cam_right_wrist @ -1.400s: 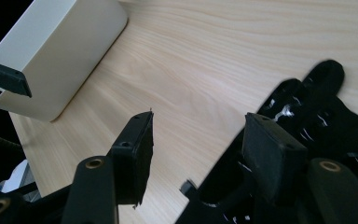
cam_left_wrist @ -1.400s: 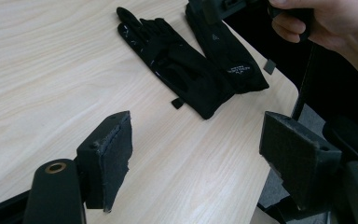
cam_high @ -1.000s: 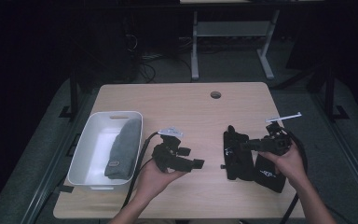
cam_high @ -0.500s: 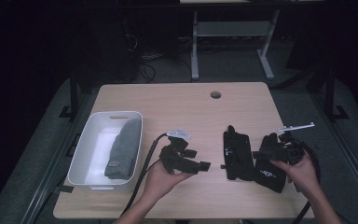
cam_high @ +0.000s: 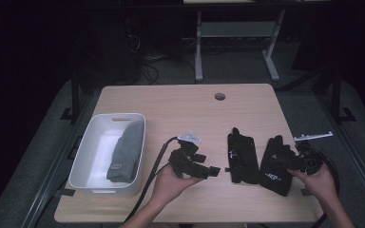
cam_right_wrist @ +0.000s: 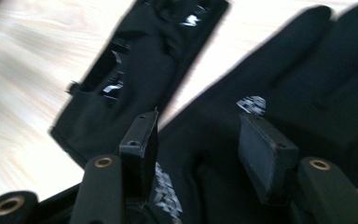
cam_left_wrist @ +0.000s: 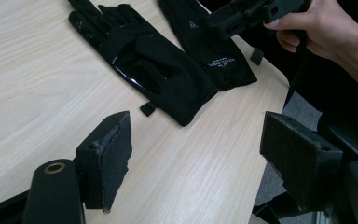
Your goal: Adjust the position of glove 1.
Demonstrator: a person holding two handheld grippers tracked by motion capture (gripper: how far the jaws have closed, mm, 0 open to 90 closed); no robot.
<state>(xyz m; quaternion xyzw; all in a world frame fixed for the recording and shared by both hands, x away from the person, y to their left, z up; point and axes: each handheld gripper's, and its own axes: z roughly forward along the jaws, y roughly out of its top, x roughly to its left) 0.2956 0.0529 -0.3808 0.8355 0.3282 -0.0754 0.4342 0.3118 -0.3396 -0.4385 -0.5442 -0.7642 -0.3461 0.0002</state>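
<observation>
Black glove (cam_high: 274,165) lies fingers away (long axis front-to-back), right hand-held gripper (cam_high: 292,161) closing, jaws still unclenched above it.

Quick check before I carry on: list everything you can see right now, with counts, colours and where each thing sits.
Table: one, light wood, hole near far edge.
Bin: one, white, table's left.
Grey cloth: one, folded, inside the bin.
Gloves: two, black, flat side by side, right of centre.
Left gripper: black, open, nothing between the jaws, near table's middle.
Right gripper: black, jaws just been closing, over the right glove, not pressing on it.
</observation>
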